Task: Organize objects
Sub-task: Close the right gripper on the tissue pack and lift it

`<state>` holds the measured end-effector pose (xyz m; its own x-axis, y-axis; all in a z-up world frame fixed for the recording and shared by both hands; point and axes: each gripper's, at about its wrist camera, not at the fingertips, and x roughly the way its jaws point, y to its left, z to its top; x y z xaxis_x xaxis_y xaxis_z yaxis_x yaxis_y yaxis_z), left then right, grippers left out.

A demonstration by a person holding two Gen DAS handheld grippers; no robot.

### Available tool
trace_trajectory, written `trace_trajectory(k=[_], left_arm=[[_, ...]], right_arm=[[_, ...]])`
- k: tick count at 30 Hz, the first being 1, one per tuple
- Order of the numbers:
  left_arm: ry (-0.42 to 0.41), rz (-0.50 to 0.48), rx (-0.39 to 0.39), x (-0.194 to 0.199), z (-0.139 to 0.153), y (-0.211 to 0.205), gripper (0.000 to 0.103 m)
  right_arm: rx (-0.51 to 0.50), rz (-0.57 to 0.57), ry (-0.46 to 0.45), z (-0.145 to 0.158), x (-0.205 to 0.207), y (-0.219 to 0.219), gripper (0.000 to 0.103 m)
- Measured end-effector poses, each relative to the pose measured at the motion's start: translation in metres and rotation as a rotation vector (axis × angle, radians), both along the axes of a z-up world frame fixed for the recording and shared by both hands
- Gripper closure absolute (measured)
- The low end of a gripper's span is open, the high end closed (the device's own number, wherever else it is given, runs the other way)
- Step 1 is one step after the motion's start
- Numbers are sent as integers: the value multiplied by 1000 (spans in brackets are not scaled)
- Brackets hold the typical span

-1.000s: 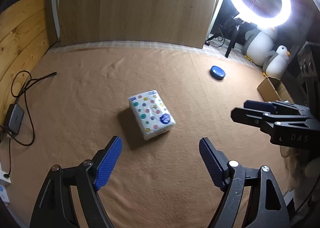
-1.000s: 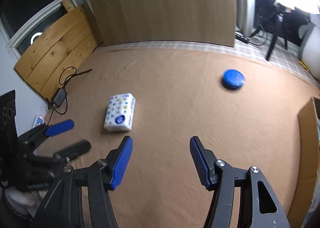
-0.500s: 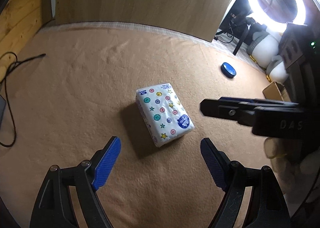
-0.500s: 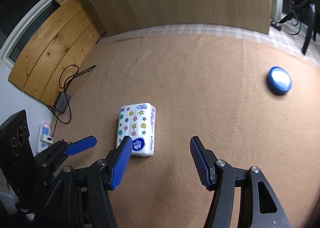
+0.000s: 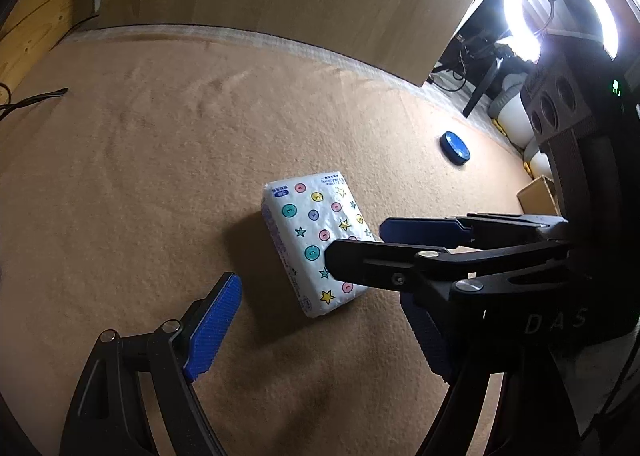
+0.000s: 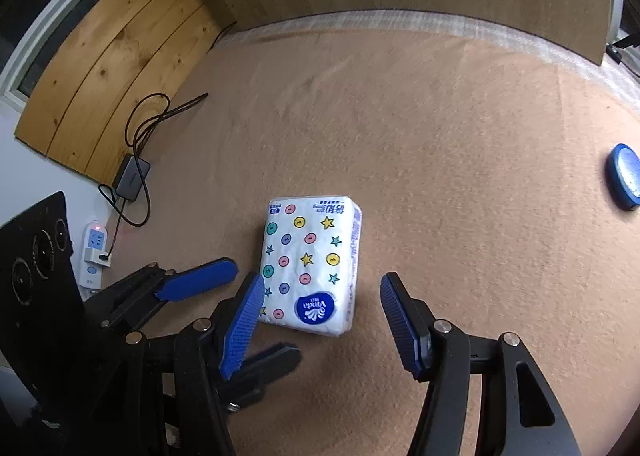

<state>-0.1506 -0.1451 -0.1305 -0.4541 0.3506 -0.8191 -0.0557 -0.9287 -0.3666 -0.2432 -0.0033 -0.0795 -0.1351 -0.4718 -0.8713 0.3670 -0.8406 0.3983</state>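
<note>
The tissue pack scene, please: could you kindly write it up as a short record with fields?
surface: tan carpet
main item: tissue pack, white with coloured buttons and stars, lying flat
other item: blue round tin, far right, apart from the pack
right gripper: open, jaws either side of the pack's near end, no contact visible
left gripper: open, holding nothing, to the pack's left
background: ring light, power strip

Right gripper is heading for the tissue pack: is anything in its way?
Nothing visible lies between the open right gripper and the tissue pack; only bare mat separates them. The left gripper crowds in close beside the right gripper's left finger, near the pack's left edge, so the two could collide on closing.
</note>
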Motion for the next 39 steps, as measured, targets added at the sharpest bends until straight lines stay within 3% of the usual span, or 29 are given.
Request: trace_trajectory(k=[6, 11, 24, 32, 39], left_arm=[[-8, 0, 26, -5, -5, 3, 25], [-18, -7, 57, -6, -8, 0, 47], [19, -13, 38, 12, 13, 24, 50], [96, -87, 18, 36, 54, 88, 50], [145, -197, 14, 52, 82, 165, 50]], right_arm=[[-4, -2, -14, -4, -9, -4, 47], [-27, 4, -38, -8, -12, -4, 61], [-49, -21, -20, 5, 9, 18, 64], [-76, -106, 55, 40, 43, 71, 64], [-95, -216, 116, 67, 82, 145, 64]])
